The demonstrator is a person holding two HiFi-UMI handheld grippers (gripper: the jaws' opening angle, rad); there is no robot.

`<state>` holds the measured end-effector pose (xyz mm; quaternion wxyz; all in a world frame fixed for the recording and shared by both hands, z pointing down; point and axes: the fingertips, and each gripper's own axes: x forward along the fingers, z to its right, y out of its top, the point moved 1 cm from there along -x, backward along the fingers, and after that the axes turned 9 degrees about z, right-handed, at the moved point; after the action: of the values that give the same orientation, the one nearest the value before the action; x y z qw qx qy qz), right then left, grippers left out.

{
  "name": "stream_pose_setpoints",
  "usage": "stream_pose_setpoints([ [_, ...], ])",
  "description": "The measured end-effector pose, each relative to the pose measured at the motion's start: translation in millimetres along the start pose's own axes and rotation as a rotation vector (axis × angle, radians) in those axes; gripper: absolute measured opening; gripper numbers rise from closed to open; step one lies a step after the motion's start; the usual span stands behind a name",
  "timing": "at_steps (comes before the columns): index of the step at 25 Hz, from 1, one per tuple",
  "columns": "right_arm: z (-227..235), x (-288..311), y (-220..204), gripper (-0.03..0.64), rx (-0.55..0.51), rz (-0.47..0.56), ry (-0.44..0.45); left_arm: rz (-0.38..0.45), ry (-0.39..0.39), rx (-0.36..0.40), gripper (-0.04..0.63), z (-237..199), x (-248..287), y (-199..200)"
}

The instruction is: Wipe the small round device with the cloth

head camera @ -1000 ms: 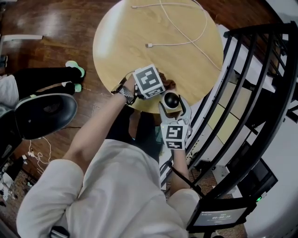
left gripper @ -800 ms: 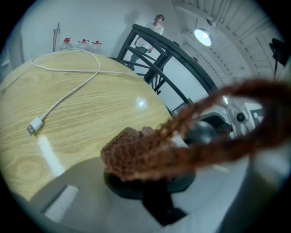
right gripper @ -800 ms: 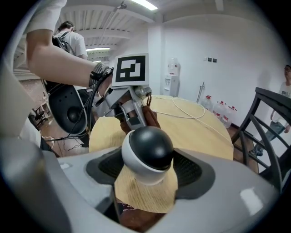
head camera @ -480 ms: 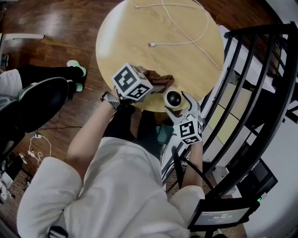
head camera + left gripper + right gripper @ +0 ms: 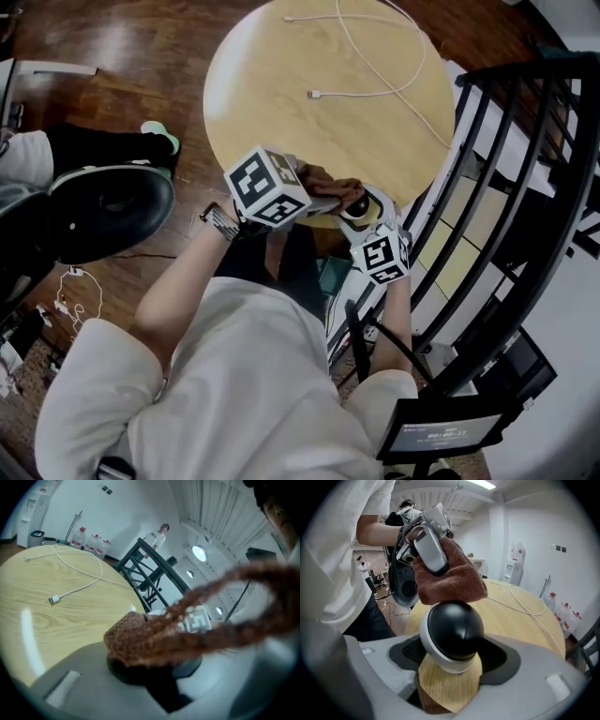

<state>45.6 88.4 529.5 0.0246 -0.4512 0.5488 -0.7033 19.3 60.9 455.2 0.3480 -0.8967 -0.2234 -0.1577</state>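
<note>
The small round device (image 5: 454,630), white with a black dome, sat clamped in the right gripper's (image 5: 453,665) jaws, which had just been closing on it, at the pale round wooden table's (image 5: 281,84) near edge. That gripper's view showed the rust-brown terry cloth (image 5: 450,581), pinched by the left gripper (image 5: 437,565), touching the dome. The left gripper view gave mostly blurred cloth.

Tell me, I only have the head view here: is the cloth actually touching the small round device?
Observer: Yes. The right gripper view shows the brown cloth resting on the black dome of the device.
Operator: What's holding the cloth?
Observer: The left gripper, fingers pinched shut on it.
Operator: And the device?
Observer: It sits between the fingers of the right gripper, which have just been closing on its white sides.
</note>
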Motion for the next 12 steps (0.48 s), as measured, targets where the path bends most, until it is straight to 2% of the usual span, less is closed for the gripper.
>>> stream_pose_setpoints([
  [5,0,1,0,0.328,0.060,0.000,-0.061,-0.017,-0.014,0.010,0.083,3,4,-2],
  [12,4,0,-3,0.328,0.151,-0.032,-0.167,-0.123,0.021,0.104,0.083,-3,20,-4],
])
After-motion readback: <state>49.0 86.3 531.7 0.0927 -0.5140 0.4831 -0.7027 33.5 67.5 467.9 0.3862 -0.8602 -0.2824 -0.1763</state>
